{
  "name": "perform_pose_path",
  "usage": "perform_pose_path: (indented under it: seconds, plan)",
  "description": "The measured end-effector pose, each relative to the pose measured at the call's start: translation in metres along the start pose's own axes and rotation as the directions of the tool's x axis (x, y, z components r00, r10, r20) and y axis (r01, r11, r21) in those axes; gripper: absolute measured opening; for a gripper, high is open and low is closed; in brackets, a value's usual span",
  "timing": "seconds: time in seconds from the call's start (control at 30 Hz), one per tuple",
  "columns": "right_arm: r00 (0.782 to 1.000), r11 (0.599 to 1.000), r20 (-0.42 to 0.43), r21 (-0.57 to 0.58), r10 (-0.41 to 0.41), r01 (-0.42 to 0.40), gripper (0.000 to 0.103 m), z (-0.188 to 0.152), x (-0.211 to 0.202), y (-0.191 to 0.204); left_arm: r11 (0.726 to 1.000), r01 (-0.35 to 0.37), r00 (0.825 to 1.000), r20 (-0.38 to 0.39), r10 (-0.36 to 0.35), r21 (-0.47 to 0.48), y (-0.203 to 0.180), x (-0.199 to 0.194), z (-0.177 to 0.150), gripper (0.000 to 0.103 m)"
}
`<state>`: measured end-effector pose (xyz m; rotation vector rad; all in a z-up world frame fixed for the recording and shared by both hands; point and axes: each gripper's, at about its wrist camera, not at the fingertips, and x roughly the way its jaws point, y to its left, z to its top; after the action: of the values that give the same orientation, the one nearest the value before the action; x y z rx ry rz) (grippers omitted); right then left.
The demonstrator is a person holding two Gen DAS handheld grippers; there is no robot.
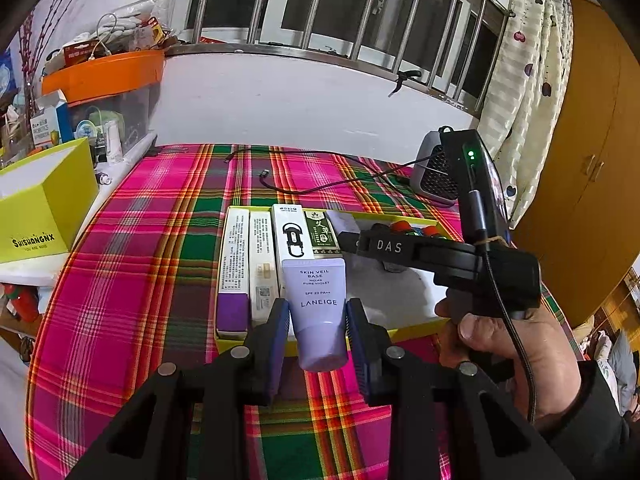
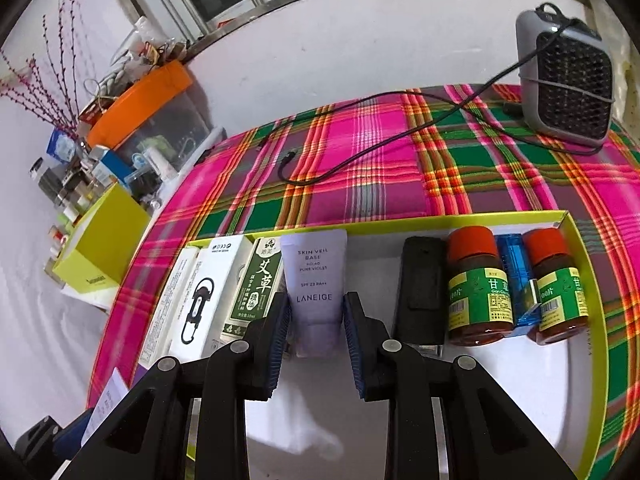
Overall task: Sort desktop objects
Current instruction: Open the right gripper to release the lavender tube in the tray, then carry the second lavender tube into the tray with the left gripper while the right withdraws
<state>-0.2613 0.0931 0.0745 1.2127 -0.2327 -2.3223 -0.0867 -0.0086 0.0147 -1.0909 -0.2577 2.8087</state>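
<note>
In the left wrist view my left gripper [image 1: 316, 320] is shut on a lavender Laneige tube [image 1: 318, 304], held cap toward the camera over the front edge of the yellow-rimmed tray [image 1: 416, 330]. Boxes [image 1: 236, 264] stand in a row at the tray's left. My right gripper reaches in from the right, held by a hand [image 1: 516, 344], and its fingers [image 1: 352, 242] are beside the green box [image 1: 320, 232]. In the right wrist view my right gripper [image 2: 316, 316] is closed around a matching lavender tube [image 2: 316, 280]. That tube lies between the green box [image 2: 256, 284] and a black case [image 2: 420, 284].
Two orange-capped brown bottles [image 2: 478, 284] and a blue lighter [image 2: 518, 276] sit at the tray's right end [image 2: 576, 240]. A grey heater [image 2: 568, 76] and its black cable [image 2: 360, 156] lie on the plaid cloth behind. A yellow box [image 1: 36, 200] and a cluttered orange bin [image 1: 104, 72] stand at the left.
</note>
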Motion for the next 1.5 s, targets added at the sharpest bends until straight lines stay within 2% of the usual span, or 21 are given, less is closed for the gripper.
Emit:
perform_pose_path:
  seconds: [0.4,0.57,0.83,1.2,1.5]
  plan:
    - [0.999,0.999,0.042,-0.041,0.031,-0.029,0.029,-0.002,-0.025,0.005,1.0,-0.006,1.0,0.002,0.006,0.003,-0.002,-0.004,0.002,0.03]
    - [0.998,0.998,0.056,-0.064,0.0,0.004,0.022,-0.015,-0.042,-0.001,1.0,-0.001,1.0,0.001,0.001,0.003,-0.005,-0.004,0.003,0.03]
    - [0.998,0.998,0.059,-0.059,-0.007,0.011,0.019,-0.029,-0.054,-0.014,1.0,0.014,1.0,-0.006,-0.014,0.025,-0.018,0.002,0.01,0.03]
    - [0.989,1.0,0.145,-0.01,-0.007,0.008,0.019,-0.042,-0.09,-0.04,0.999,0.035,0.997,-0.065,-0.032,0.038,-0.041,0.038,0.025,0.03]
    - [0.978,0.999,0.205,0.014,0.033,-0.036,0.019,-0.043,-0.105,-0.057,0.999,0.005,0.995,-0.103,0.0,0.05,-0.058,0.079,0.046,0.03]
